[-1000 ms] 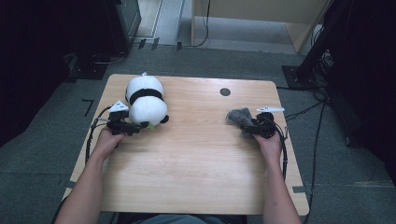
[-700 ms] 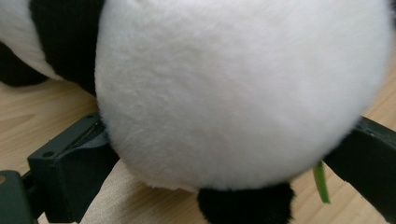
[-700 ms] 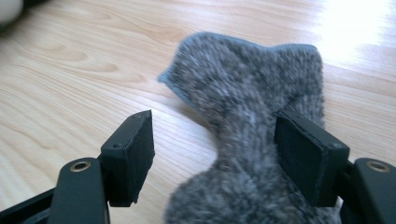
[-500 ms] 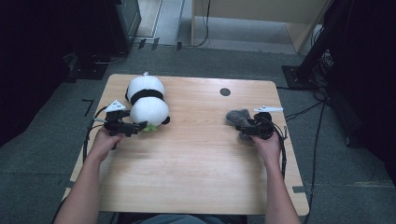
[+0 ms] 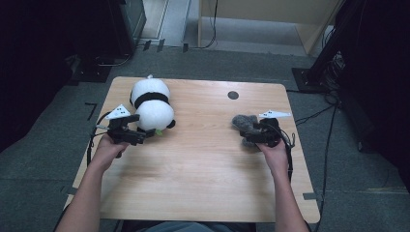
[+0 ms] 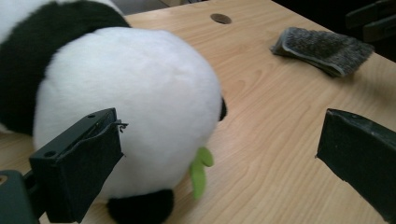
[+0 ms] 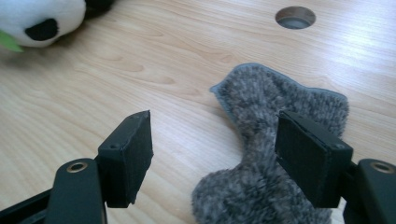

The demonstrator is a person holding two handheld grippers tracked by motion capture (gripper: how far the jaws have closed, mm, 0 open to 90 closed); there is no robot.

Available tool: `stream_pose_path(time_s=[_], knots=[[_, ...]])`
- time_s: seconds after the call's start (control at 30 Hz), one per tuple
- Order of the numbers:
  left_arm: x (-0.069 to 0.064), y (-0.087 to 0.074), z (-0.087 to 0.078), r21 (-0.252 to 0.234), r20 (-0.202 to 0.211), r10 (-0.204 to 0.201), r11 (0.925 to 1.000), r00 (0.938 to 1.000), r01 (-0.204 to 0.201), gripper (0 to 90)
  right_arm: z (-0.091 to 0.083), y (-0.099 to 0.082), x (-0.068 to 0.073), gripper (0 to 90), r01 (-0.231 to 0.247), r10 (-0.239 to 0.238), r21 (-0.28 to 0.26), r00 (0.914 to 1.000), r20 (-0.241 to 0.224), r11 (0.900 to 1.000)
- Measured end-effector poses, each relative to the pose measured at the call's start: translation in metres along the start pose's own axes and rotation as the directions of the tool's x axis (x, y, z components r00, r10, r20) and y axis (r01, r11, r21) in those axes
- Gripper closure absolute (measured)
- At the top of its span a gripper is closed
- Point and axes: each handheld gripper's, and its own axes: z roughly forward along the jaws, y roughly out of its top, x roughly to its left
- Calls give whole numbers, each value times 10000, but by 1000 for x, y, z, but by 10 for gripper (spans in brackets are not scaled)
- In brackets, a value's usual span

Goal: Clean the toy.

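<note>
High view: we see both toys lying on the tabletop (image 5: 203, 159).
Left hand-held gripper (image 6: 219, 154): jaws wide apart beside panda (image 6: 135, 107), just opened.
Right hand-held gripper (image 7: 212, 154): jaws parted over grey cloth (image 7: 275, 116), nothing gripped.
Left to do: we judge any grasping not yet begun.

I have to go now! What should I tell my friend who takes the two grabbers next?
Left gripper: jaws wide open, holding nothing; its jaws have just been opening. The panda lies on the table right in front of it, one jaw beside its white body.
Right gripper: open, not gripping; the grey cloth lies crumpled on the table between and under its jaws.
Done: both things lie on the table, free of the jaws.
Left: what comes next cannot be told; probably pull both grippers clear.
</note>
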Motion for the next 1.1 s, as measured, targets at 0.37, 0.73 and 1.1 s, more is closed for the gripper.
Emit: stream_pose_path(time_s=[0.37,0.73,1.1], knots=[[-28,1,14,52,1030,91,9999,9946,-97,0,2,-5,27,282,316,-317,-32,9965,-778,9995],[-50,-2,42,432,1690,636,9965,9836,-719,0,17,-12,49,282,791,-770,110,9886,-1295,9968],[-82,-15,78,998,1919,1357,9826,9720,-1568,0,34,-17,60,282,1194,-1150,117,9752,-1892,9928]])
